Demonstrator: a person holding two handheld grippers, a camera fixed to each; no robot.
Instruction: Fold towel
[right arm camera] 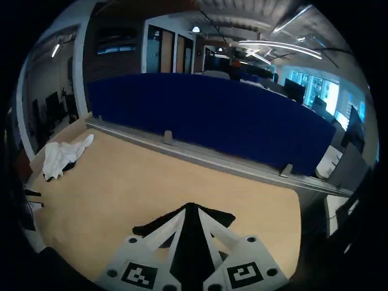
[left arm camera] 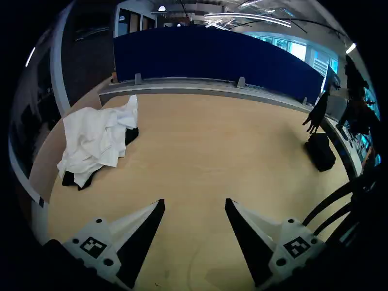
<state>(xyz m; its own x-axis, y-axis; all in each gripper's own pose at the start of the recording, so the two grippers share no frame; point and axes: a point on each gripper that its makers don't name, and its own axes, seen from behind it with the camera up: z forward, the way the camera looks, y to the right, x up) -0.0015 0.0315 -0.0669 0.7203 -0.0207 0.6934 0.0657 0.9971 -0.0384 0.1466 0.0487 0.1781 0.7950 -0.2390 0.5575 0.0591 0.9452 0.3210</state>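
A crumpled pile of white towels (left arm camera: pixel 97 138) lies at the table's far left, with dark cloth (left arm camera: pixel 72 180) showing under it. My left gripper (left arm camera: pixel 194 208) hangs open above the bare wooden tabletop (left arm camera: pixel 208 145), nothing between its fingers, well short of the pile. In the right gripper view the white pile (right arm camera: pixel 60 155) sits far off at the left edge. My right gripper (right arm camera: pixel 191 208) has its fingertips pressed together on a black towel (right arm camera: pixel 220 217) that lies flat on the table and spreads to both sides of the tips.
A blue partition (left arm camera: pixel 213 60) on a grey rail (left arm camera: pixel 194 87) closes off the table's far side. A black box-like object (left arm camera: pixel 320 151) stands near the right edge. Dark chair backs (left arm camera: pixel 339 203) rise at the near right.
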